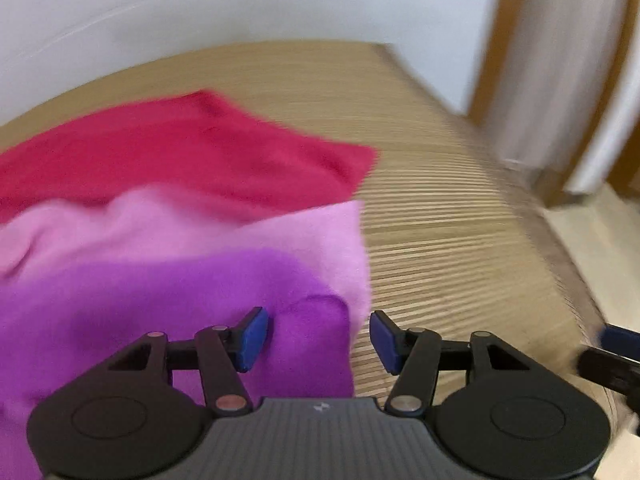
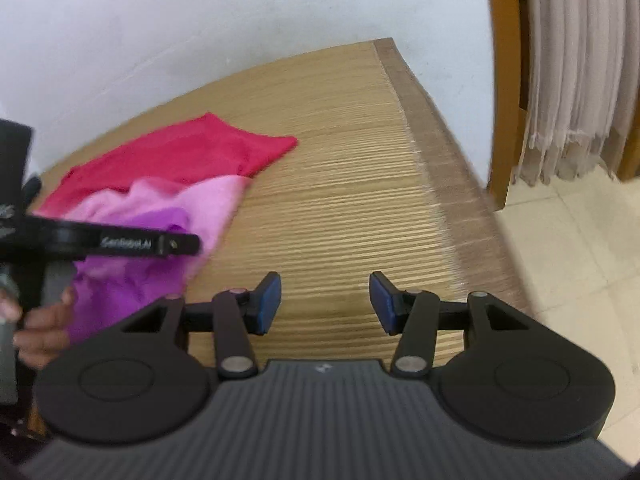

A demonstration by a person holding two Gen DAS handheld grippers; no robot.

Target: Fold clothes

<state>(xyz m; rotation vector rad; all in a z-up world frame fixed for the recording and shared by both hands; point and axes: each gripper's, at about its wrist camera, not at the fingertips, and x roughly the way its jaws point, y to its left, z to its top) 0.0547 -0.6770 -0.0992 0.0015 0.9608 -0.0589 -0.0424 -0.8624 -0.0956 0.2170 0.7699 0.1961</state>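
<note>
Three cloths lie overlapped on the wooden table (image 1: 440,240): a red cloth (image 1: 192,152) farthest, a light pink cloth (image 1: 200,228) over its near edge, and a purple cloth (image 1: 160,300) nearest. My left gripper (image 1: 319,338) is open, hovering over the purple cloth's right edge, nothing between its blue pads. In the right wrist view the red cloth (image 2: 180,152), pink cloth (image 2: 208,200) and purple cloth (image 2: 120,280) sit at left. My right gripper (image 2: 325,302) is open over bare table (image 2: 340,200), to the right of the cloths.
A white wall (image 2: 200,20) runs behind the table. The table's right edge (image 2: 440,160) drops to a tiled floor (image 2: 580,260). A wooden frame (image 2: 504,80) and pale curtains (image 2: 580,80) stand at the right. A hand (image 2: 44,320) holds the left tool at the left.
</note>
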